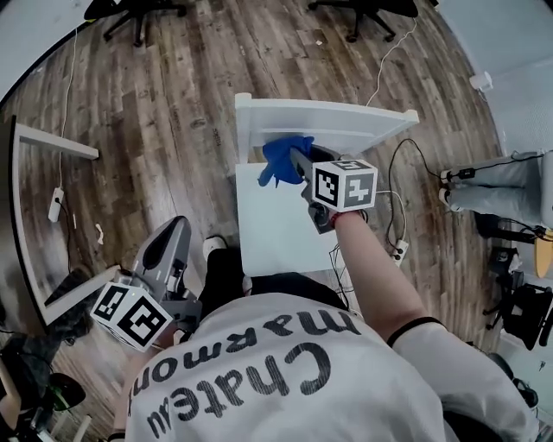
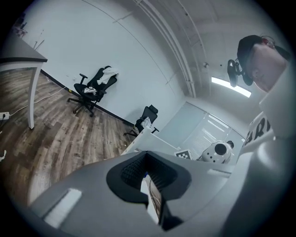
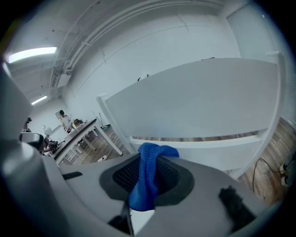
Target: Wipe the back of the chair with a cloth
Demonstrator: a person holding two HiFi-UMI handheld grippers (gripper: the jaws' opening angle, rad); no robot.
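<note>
The white chair has its back point(image 1: 328, 116) at the far side and its seat point(image 1: 276, 220) toward me. My right gripper point(image 1: 296, 162) is shut on a blue cloth point(image 1: 282, 159), which it holds against the inner face of the chair back near its left end. In the right gripper view the cloth point(image 3: 148, 178) hangs bunched between the jaws, with the white back panel point(image 3: 199, 102) close ahead. My left gripper point(image 1: 173, 229) hangs low at the left, away from the chair, shut with nothing between its jaws. The left gripper view shows the chair point(image 2: 138, 139) beyond those jaws.
Black office chairs point(image 1: 138, 13) point(image 1: 367, 13) stand at the far side of the wooden floor. A white desk point(image 1: 34, 216) runs along the left. A power strip with cables point(image 1: 399, 250) lies right of the chair, and a person's legs point(image 1: 492, 186) show at the right edge.
</note>
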